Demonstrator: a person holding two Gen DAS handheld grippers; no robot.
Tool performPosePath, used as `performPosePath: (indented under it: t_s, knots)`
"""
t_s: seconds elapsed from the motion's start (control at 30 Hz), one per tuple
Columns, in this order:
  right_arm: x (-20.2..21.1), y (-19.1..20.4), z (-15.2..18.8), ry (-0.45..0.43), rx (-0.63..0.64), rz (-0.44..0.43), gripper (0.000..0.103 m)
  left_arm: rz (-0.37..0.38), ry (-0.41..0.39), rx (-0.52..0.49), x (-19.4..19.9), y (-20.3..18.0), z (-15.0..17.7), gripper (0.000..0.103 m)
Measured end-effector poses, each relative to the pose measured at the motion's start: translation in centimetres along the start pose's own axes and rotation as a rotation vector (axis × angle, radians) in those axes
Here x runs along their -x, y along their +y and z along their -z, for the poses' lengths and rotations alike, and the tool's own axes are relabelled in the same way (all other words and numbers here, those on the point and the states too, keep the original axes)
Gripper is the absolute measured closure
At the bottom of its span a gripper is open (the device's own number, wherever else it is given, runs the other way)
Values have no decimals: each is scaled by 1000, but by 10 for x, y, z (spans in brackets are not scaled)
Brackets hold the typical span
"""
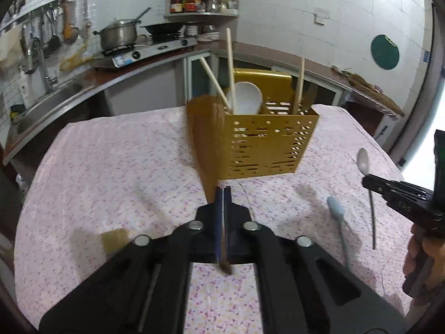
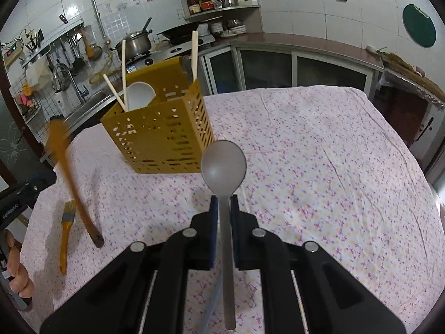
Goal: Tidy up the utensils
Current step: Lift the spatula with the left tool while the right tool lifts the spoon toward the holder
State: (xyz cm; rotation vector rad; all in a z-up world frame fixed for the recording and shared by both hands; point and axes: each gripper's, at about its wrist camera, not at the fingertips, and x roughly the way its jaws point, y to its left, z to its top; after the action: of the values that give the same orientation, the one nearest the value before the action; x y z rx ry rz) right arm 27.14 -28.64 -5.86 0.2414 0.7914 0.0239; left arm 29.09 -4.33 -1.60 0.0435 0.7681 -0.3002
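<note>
Kitchen table with a floral cloth [image 2: 319, 144]; gold utensil caddy [image 2: 164, 142] standing on it, chopsticks [image 2: 123, 75] inside; right gripper [image 2: 224, 203] clamped on a grey spoon [image 2: 224, 164], held level above the cloth; only the right view shows the left gripper's [image 1: 223, 192] brown wooden utensil [image 2: 75, 183] properly (blurred), jaws pinched shut on it; small brush [image 2: 66, 231] lying flat.

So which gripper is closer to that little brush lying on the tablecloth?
Left. The left gripper, shut on a wooden spatula, hovers just above the brush; the right gripper, holding the grey spoon, sits further off to its right.
</note>
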Motion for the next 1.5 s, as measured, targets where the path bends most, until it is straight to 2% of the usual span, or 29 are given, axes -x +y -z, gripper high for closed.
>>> performPosePath:
  t_s: [0.23,0.3,0.37,0.43,0.47,0.67,0.77,0.87,0.93,1.03,1.07,1.1,1.17,1.2,1.3,1.37,1.5]
  knots:
    - [-6,2,-1,18,9,-6,94,-6,12,0,-9,4,0,103]
    - [-10,2,-1,28,10,-6,94,-7,50,1,-20,10,-2,103]
    - [-14,1,0,35,11,-7,94,-19,101,19,-37,18,-4,97]
    - [-17,-2,0,40,8,-9,94,-36,167,51,-61,28,-6,69]
    - [-18,-3,1,42,6,-8,94,-35,194,68,-70,31,-7,66]
    - [-31,-17,-3,66,-10,5,94,-38,305,88,-119,33,-7,63]
    - [-37,-21,-6,74,-14,6,94,-97,356,57,-146,28,-6,63]
    - [-42,-23,-7,79,-13,8,94,-102,383,52,-162,27,-6,63]
    - [-46,-23,-7,85,-17,8,94,-105,379,36,-166,23,-7,54]
    - [-49,-23,-6,90,-23,6,94,-120,368,20,-174,18,-8,52]
    - [-49,-22,-6,90,-21,6,94,-120,363,18,-174,19,-7,52]
    - [-50,-22,-6,91,-18,5,94,-117,360,15,-172,20,-7,58]
    - [-50,-22,-6,90,-16,5,94,-110,361,7,-168,25,-5,74]
    - [-50,-21,-6,90,-19,1,94,-99,369,15,-164,30,-4,86]
    - [-51,-17,-6,87,-19,-9,94,-60,390,59,-153,48,1,86]
    - [-50,-11,-6,85,-8,-15,94,-77,381,65,-144,56,5,86]
    - [-45,0,-6,78,11,-28,94,-46,348,105,-123,68,12,86]
